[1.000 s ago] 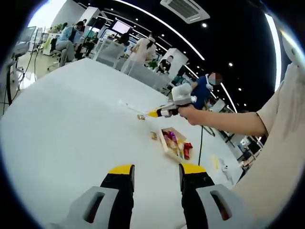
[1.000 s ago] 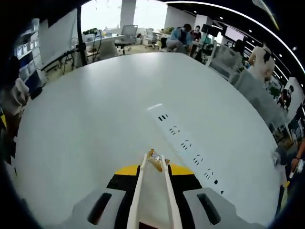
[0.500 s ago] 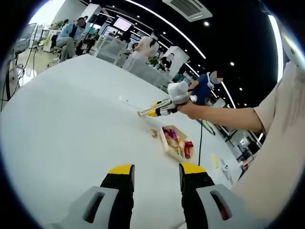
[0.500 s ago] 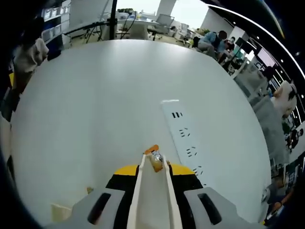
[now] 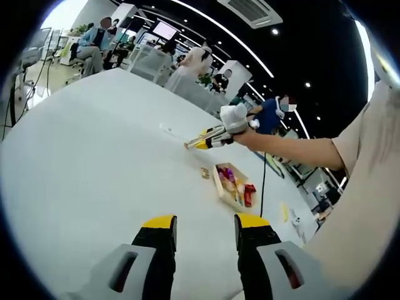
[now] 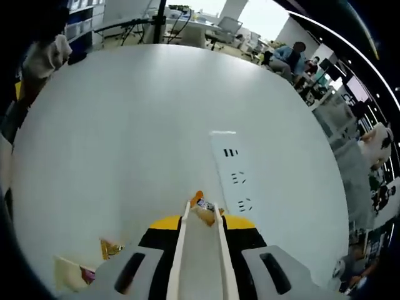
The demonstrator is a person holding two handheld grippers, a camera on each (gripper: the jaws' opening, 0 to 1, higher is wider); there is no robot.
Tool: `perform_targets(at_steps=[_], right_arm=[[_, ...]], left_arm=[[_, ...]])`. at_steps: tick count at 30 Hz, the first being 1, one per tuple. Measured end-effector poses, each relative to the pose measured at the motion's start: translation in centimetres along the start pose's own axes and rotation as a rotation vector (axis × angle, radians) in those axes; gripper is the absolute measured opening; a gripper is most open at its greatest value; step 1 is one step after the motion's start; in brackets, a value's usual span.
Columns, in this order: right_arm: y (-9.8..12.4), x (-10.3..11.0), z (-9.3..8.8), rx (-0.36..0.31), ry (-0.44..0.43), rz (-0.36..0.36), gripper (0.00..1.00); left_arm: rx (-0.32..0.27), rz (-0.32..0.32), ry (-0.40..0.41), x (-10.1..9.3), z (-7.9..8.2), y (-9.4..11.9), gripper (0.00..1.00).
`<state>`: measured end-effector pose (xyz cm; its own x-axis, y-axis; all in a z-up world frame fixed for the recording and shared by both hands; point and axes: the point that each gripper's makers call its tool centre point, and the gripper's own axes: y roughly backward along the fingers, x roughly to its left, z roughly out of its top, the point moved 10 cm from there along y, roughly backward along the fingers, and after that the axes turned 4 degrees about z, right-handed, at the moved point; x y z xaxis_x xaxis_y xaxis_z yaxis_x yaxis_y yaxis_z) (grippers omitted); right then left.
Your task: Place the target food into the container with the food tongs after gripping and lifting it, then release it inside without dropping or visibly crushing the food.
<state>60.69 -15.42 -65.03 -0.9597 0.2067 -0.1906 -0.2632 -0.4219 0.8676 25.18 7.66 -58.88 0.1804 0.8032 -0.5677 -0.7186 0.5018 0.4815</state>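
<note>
Risk first: my right gripper holds the food tongs, its fingers clenched around the two pale arms, and the tongs' tips pinch the wrapped snack. The grip is only at the very tips. If I ease my squeeze while crossing the bench, the arms spring apart and the piece drops short of the container. If I squeeze harder to be safe, I judge the wrapper and what is inside could crumple. A quick swing or roll of the wrist could also flick it out sideways.

The container is low and to the left in the right gripper view, just at the edge, so I must carry the snack back toward it; overshooting would land the piece on the bench beside the loose snack lying near its rim.

The snack: small, orange-tan, with a shiny printed wrapper, held clear above the bench.

Left gripper: fingers released, apart, holding nothing, hovering over bare bench. In that view the container shows colourful packets inside.
</note>
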Motion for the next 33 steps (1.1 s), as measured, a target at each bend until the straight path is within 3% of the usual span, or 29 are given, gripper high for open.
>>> perform_targets(at_steps=[2,12,20,33], right_arm=[[-0.1,-0.2,0.0,-0.017,-0.069,0.005,0.23],[0.5,1.1,-0.2,-0.03,-0.205,-0.026,0.23],[0.6,3.2,-0.4,-0.065,-0.368,-0.094,0.23],[1.3,7.8,0.3,-0.1,-0.532,-0.191,0.23]], left_arm=[[0.0,-0.001,0.001,0.0,0.0,0.0,0.36],[-0.004,-0.009,0.007,-0.1,0.0,-0.1,0.36],[-0.009,-0.029,0.001,-0.4,0.1,0.1,0.36],[-0.02,-0.031,-0.018,0.9,0.4,2.3,0.36]])
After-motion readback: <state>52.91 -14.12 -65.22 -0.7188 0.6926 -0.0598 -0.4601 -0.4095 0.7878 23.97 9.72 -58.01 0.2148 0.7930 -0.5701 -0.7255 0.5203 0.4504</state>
